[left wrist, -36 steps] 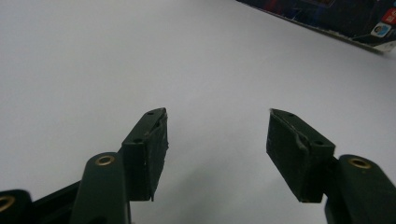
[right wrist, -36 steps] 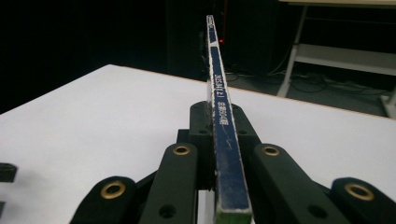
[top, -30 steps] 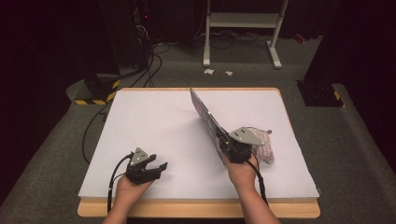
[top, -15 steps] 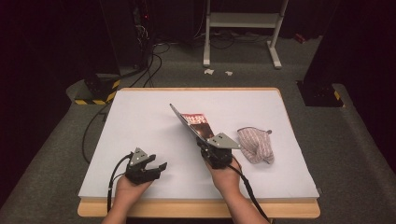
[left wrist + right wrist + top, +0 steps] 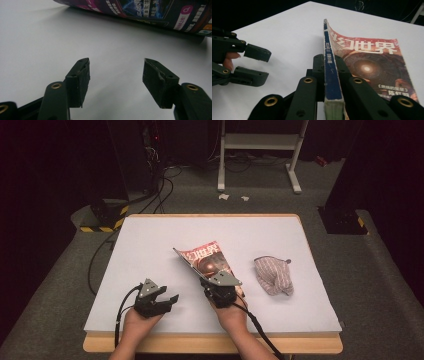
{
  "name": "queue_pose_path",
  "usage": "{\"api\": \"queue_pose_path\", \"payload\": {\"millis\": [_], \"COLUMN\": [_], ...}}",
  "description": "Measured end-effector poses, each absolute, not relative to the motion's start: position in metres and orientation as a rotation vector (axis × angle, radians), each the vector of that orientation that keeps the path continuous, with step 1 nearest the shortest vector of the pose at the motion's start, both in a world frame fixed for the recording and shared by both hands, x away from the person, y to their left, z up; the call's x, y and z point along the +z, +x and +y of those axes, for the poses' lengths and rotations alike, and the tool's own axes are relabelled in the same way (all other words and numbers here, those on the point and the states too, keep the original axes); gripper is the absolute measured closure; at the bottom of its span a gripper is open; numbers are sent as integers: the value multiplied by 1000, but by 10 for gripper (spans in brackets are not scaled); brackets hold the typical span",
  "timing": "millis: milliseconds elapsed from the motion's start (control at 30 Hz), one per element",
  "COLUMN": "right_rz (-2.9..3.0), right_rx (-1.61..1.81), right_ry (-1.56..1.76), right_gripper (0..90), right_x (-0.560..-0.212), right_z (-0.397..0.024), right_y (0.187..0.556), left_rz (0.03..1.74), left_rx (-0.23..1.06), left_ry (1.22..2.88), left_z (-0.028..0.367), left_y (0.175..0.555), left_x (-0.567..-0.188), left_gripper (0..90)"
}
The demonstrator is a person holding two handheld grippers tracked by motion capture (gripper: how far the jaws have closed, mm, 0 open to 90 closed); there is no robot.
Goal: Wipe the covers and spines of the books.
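Observation:
A magazine (image 5: 206,259) with a red cover is tilted over the middle of the white table (image 5: 145,245), cover side facing up and right. My right gripper (image 5: 206,281) is shut on its blue spine at the near end; in the right gripper view the spine (image 5: 329,75) stands pinched between the two black jaws, and the cover (image 5: 372,62) slopes away to the right. My left gripper (image 5: 171,300) rests low on the table, left of the magazine. Its jaws are open with only bare table between them (image 5: 116,75). The magazine's dark back cover (image 5: 150,12) shows ahead of them.
A striped cloth pouch (image 5: 272,275) lies on the table right of the magazine. Cables (image 5: 100,265) hang off the table's left side. A white stand (image 5: 260,150) and dark equipment sit on the floor beyond the far edge.
My right gripper has moved left and down with the magazine, away from the pouch. The magazine has tipped from nearly upright toward the table, showing its red cover. The left gripper has stayed put.

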State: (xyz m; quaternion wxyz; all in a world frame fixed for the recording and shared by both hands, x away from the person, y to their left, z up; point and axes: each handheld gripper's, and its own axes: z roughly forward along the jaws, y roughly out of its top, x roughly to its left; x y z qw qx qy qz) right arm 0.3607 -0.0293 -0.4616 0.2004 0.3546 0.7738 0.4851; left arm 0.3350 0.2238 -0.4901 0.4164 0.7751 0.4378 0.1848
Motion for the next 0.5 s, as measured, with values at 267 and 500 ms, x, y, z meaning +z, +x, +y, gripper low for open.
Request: {"api": "queue_pose_path", "payload": {"millis": [267, 500], "right_rz": [2207, 2213], "right_rx": [1335, 1310], "right_ry": [961, 924], "right_gripper": [771, 699], "right_x": [-476, -483], "right_z": [-16, -7], "right_y": [354, 348], "left_rz": [1104, 1103], "left_rx": [466, 466], "left_ry": [1945, 1950], "left_z": [226, 226], "left_y": [335, 335], "left_x": [-490, -491], "left_gripper": [389, 389]}}
